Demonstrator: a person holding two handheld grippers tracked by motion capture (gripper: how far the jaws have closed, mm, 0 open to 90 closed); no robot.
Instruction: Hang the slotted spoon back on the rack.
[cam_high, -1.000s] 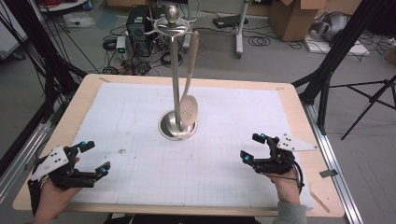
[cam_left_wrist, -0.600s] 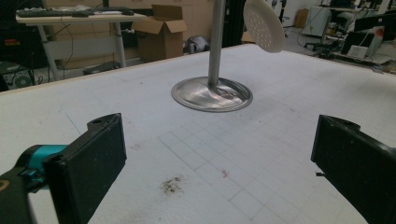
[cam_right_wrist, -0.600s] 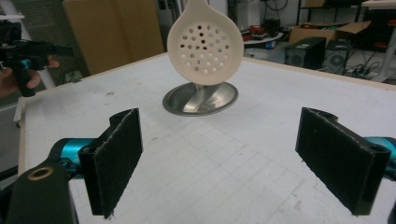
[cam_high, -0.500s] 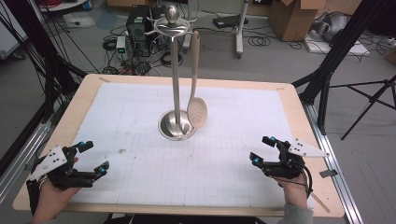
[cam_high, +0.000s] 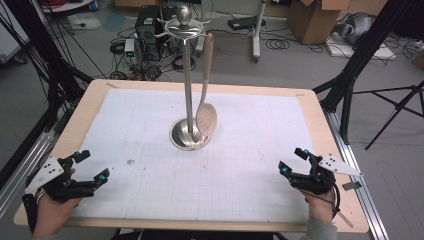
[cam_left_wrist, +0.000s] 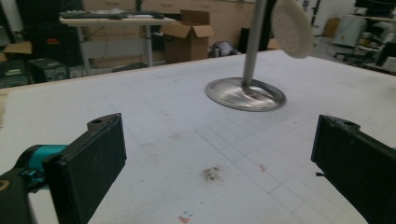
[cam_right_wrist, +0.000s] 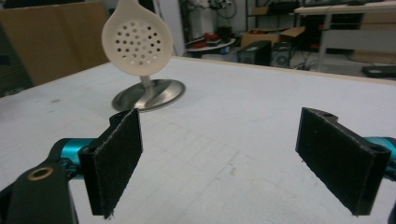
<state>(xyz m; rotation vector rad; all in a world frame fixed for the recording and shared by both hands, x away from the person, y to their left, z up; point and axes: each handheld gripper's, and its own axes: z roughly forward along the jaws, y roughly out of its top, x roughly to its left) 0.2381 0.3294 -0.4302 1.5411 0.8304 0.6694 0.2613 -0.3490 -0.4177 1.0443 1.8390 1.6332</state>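
Note:
A steel utensil stand (cam_high: 187, 90) rises from a round base (cam_high: 189, 136) at the middle of the white gridded mat (cam_high: 150, 175). A cream slotted spoon (cam_high: 206, 118) hangs from a hook at the stand's top, its perforated bowl just above the base (cam_left_wrist: 245, 93); the bowl (cam_right_wrist: 137, 43) faces the right gripper view. My left gripper (cam_high: 93, 165) rests open at the table's front left, nothing between its jaws. At the front right my right gripper (cam_high: 293, 161) is also open and holds nothing. Both stand well apart from the stand.
The wooden table's edge (cam_high: 200, 224) runs just in front of both hands. A small dark stain (cam_high: 131, 162) marks the mat near the left gripper. Cardboard boxes (cam_high: 312, 17), cables and black tripod legs (cam_high: 350, 75) stand on the floor beyond the table.
The right gripper has drawn back toward the front right edge. The hanging spoon's bowl has swung slightly rightward on its hook. The left gripper stays put.

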